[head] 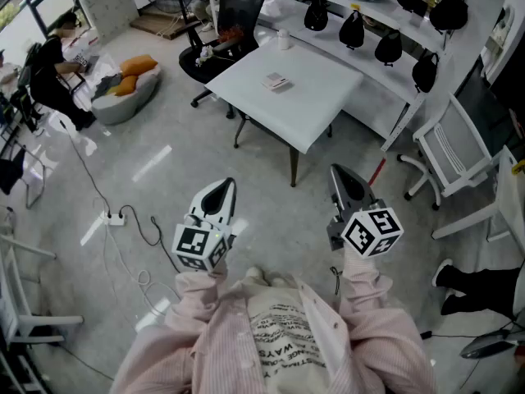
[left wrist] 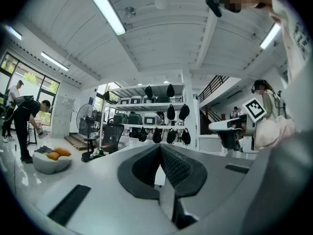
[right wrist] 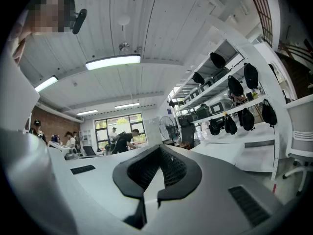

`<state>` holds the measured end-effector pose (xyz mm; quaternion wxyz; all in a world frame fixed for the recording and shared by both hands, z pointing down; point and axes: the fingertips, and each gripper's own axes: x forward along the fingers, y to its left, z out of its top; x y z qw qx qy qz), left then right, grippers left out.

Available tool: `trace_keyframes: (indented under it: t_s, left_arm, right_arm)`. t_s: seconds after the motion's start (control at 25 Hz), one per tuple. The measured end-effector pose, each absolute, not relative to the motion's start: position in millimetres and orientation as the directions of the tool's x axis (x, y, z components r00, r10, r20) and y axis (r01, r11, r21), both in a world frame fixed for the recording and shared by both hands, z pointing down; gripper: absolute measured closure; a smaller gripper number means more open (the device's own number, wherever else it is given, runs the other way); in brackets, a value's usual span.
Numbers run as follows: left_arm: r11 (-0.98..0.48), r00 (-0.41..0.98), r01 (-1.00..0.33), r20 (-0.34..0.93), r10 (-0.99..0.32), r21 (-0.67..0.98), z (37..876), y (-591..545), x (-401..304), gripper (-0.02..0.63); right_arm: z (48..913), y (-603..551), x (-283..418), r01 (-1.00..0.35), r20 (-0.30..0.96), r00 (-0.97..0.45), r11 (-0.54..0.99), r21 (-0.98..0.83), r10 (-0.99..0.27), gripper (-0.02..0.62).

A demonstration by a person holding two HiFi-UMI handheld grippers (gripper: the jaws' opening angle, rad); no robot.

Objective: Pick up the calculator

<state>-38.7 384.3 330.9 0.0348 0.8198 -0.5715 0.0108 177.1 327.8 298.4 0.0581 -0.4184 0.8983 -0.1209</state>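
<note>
Pink sleeves [head: 201, 298], nearest, carrying left gripper [head: 220, 189] and right gripper [head: 344, 179] level, both clenched empty, probably because approach has not begun; calculator [head: 276, 81] well ahead, flat on white table [head: 316, 101], untouched.

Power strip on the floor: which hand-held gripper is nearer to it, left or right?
Left. In the head view the left hand-held gripper hangs just right of the power strip; the right hand-held gripper is farther right, past the left one.
</note>
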Motion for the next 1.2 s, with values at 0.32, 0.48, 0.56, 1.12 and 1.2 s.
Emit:
trace_keyframes:
  t_s: [0.32,0.48,0.56,1.12,1.2]
  left_arm:
    - [-0.322,0.324,-0.946,0.065,-0.944,0.047,331,392,-32,0.604]
    - [-0.31,0.313,-0.949,0.069,-0.947,0.048,331,397,-27,0.604]
    - [-0.307,0.31,-0.951,0.069,-0.948,0.047,332,399,-24,0.604]
    - [-0.292,0.297,-0.954,0.097,-0.95,0.063,346,408,-14,0.604]
    - [-0.288,0.293,-0.956,0.103,-0.95,0.063,348,408,-14,0.604]
  right_arm:
    - [297,333,183,-0.728,-0.005,-0.663,0.645,-0.233,-0.749,0.595]
    - [299,332,189,-0.734,0.011,-0.663,0.647,-0.207,-0.748,0.594]
    - [302,332,193,-0.737,0.017,-0.663,0.647,-0.197,-0.749,0.594]
    - [320,325,195,-0.713,0.015,-0.674,0.644,-0.278,-0.739,0.426]
    - [323,323,194,-0.704,0.015,-0.681,0.649,-0.288,-0.732,0.411]
